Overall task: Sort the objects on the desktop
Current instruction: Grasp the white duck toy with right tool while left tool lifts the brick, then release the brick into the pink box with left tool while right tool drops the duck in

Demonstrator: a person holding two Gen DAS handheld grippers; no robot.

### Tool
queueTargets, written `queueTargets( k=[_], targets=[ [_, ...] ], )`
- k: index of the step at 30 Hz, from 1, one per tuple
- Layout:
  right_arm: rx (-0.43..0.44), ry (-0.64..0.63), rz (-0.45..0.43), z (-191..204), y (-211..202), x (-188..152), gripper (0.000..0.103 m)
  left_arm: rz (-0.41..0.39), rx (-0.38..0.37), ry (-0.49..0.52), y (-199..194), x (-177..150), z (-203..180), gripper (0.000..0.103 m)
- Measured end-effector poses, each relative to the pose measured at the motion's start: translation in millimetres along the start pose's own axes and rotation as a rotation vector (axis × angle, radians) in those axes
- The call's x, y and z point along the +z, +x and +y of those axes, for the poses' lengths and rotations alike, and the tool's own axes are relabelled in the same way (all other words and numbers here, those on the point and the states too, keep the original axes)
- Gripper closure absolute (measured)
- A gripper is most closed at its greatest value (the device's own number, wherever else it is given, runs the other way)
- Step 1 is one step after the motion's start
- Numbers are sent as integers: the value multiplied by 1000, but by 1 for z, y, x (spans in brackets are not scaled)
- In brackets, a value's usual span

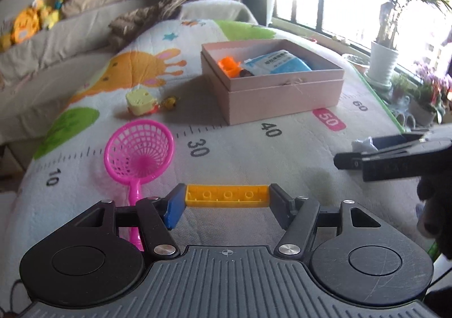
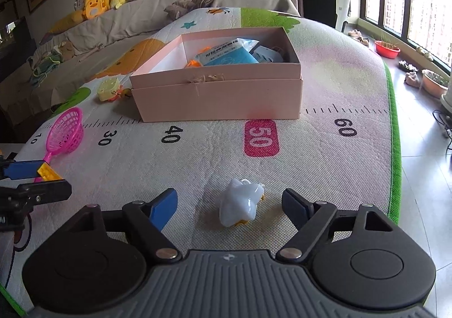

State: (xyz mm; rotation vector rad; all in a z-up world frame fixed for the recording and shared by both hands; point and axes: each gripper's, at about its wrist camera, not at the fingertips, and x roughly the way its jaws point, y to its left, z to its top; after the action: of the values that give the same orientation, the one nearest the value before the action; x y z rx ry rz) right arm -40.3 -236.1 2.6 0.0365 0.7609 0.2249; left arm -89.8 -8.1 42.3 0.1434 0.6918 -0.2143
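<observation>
Long yellow plastic building brick (image 1: pixel 226 195) clamped end to end in the left tongs (image 1: pixel 226 202), low over the printed play mat (image 1: pixel 282 154), beside the pink plastic scoop net (image 1: pixel 138 151). Pale blue-white duck toy (image 2: pixel 240 203) lying on the mat between the wide-spread right tongs (image 2: pixel 230 206), untouched. Farther back, open pink cardboard box (image 2: pixel 217 92) holding a blue tissue pack (image 2: pixel 226 56).

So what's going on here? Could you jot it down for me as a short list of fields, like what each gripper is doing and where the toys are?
Left gripper: shut on yellow brick, held end to end between its fingers
Right gripper: open, either side of white duck toy lying on the mat
Pink box: open, already holds a blue packet and an orange toy
On play mat, outside the box: pink net scoop, pale yellow toy
</observation>
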Motion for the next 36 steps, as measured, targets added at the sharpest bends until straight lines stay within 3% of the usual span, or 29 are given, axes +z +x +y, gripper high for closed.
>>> queueTargets(
  k=[1,2,3,4,6,14,20,26,31,32,33,34,35,36],
  targets=[
    [-6,-11,4,1,0,1,32,-18,-2,30,-5,-2,-5,35],
    [-7,-20,5,2,0,2,47,-29,-7,47,-8,-4,-8,35],
    [-6,-30,11,3,-1,3,54,-35,-13,56,-10,-4,-10,35],
    [-4,-39,20,4,-2,4,67,-36,-16,59,-11,-4,-11,35],
    [6,-58,31,6,-5,4,72,-34,-11,60,-12,-3,-12,35],
    [31,-97,6,9,-32,3,72,-41,-8,43,-18,0,-10,35],
    [59,-105,-62,6,-63,27,72,-76,-19,35,-26,22,-3,35],
    [123,-96,-190,-2,-94,98,72,-208,-50,19,-17,89,2,35],
    [135,-92,-247,2,-71,178,72,-253,-38,-26,38,144,0,34],
    [132,-88,-252,4,-58,197,72,-262,-36,-32,51,152,1,29],
    [135,-77,-252,5,-45,212,72,-259,-36,-40,63,159,2,14],
    [147,-50,-238,4,-27,229,66,-244,-27,-59,73,162,6,9],
    [158,-8,-210,0,-10,242,50,-218,-20,-71,78,162,10,9],
    [171,45,-183,-5,6,252,46,-192,-24,-76,80,159,13,9]
  ],
)
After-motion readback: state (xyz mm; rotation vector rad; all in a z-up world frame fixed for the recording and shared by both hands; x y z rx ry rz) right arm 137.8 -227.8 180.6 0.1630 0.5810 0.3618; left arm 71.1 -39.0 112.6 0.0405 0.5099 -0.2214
